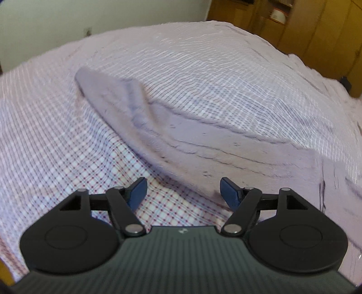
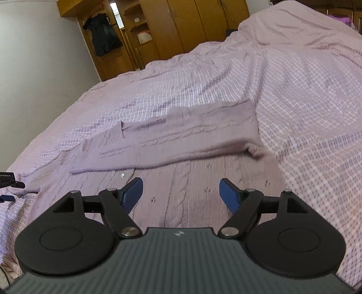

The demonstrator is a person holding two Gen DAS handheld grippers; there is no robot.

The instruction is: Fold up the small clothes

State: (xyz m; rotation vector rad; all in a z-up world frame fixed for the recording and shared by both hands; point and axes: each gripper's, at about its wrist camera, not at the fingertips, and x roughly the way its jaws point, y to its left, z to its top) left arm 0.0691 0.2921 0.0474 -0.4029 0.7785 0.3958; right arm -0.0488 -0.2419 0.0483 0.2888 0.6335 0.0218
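Note:
A pale lilac knit sweater [image 1: 203, 144] lies spread on the checked bedspread [image 1: 45, 135]. In the left wrist view it runs from the upper left to the lower right, one sleeve end pointing up left. My left gripper [image 1: 183, 192] is open and empty, just above the sweater's near edge. In the right wrist view the sweater [image 2: 181, 140] has a sleeve folded across its body. My right gripper [image 2: 181, 192] is open and empty, hovering over the sweater's cable-knit body.
The bedspread [image 2: 305, 101] covers the whole bed and is wrinkled. Wooden wardrobes [image 2: 181, 24] stand beyond the bed, with a dark garment [image 2: 104, 34] hanging there. The other gripper's tip [image 2: 9, 183] shows at the left edge. A white wall [image 1: 90, 18] is behind.

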